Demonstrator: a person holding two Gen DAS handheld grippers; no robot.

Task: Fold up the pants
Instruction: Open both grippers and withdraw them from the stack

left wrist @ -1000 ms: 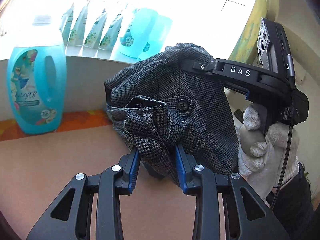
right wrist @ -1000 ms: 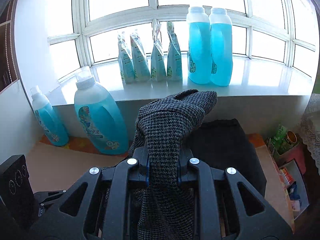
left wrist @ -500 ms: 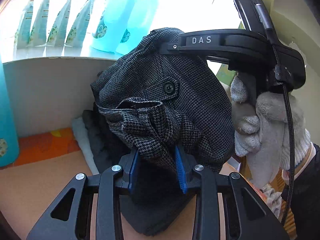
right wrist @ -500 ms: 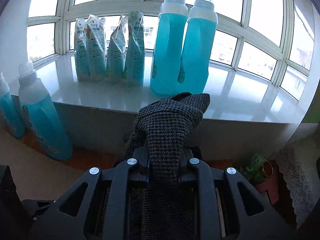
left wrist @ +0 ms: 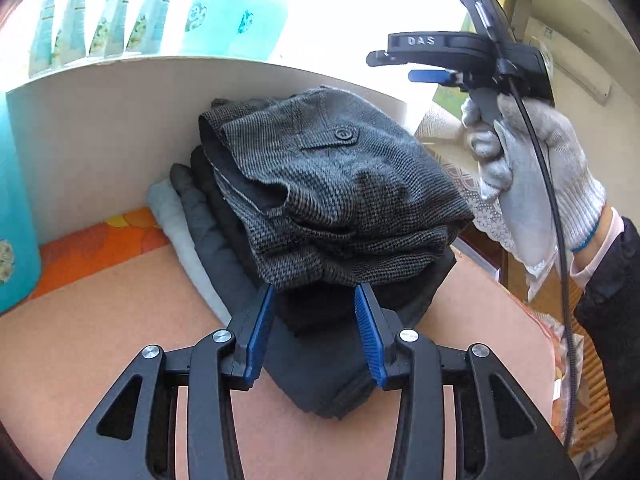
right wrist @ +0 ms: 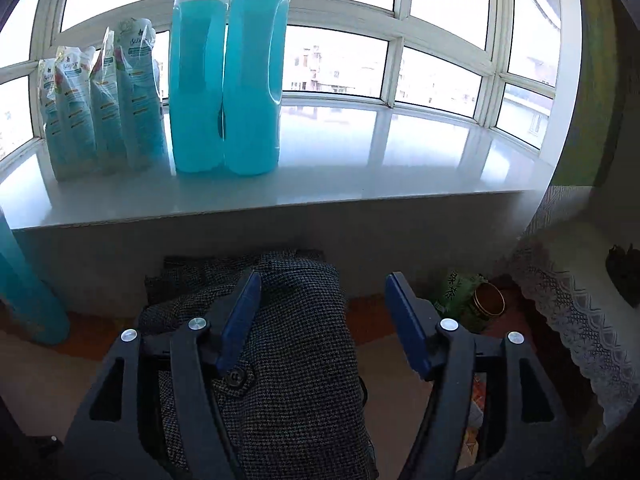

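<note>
The folded grey houndstooth pants (left wrist: 340, 192) lie on top of a pile of folded dark clothes (left wrist: 320, 344) by the wall under the windowsill. My left gripper (left wrist: 314, 292) is open, its blue pads just at the pants' near edge, not clamping them. My right gripper (right wrist: 322, 280) is open and hovers above the pants (right wrist: 296, 360); in the left wrist view it (left wrist: 404, 66) is held up by a gloved hand, above and right of the pile.
A pale folded garment (left wrist: 176, 216) sits at the pile's left. Blue detergent bottles (right wrist: 228, 76) and refill pouches (right wrist: 100, 104) stand on the windowsill. Another blue bottle (left wrist: 16, 216) stands at left. A lace-covered stand (right wrist: 572, 280) and small tins (right wrist: 488, 298) are at right.
Both grippers carried the pants to the right onto the pile of clothes, then opened and let go. The right gripper has lifted clear above the pants.
</note>
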